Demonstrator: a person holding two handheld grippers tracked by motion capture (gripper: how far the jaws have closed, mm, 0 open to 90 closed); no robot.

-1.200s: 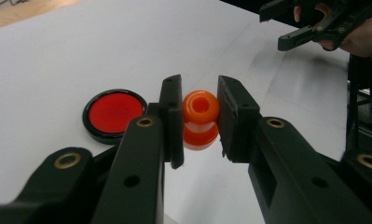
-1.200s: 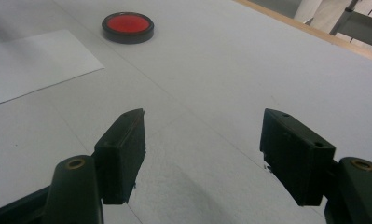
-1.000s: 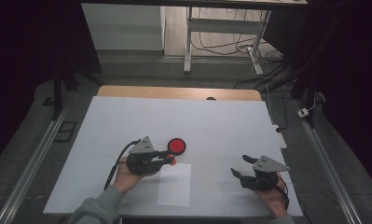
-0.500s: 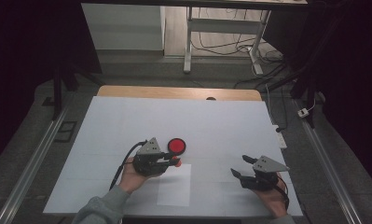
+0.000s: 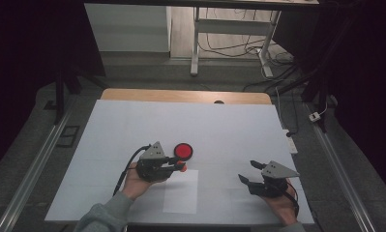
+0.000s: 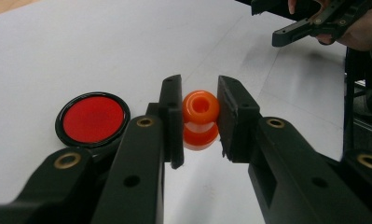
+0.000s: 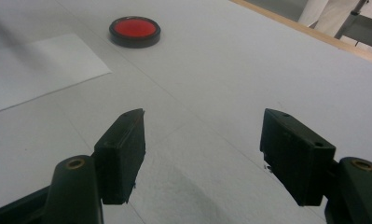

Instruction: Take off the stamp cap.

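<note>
Orange piece (image 6: 200, 120): a small glossy plastic object with two rounded lobes and a hole in its upper end, clamped between the jaws of the left gripper (image 5: 177, 165), above the white table cover (image 5: 219, 130).
Left gripper: held in the person's left hand (image 5: 137, 181); jaws closed against both sides of the orange piece, near the top left corner of a paper sheet (image 5: 182, 191).
Red disc (image 5: 183, 151): a round red face in a black rim, lying flat on the cover just beyond the left gripper's jaws.
Paper sheet: a white rectangle lying flat between the two grippers.
Right gripper (image 5: 251, 173): held low at the table's near right; jaws spread wide apart, nothing between them.
</note>
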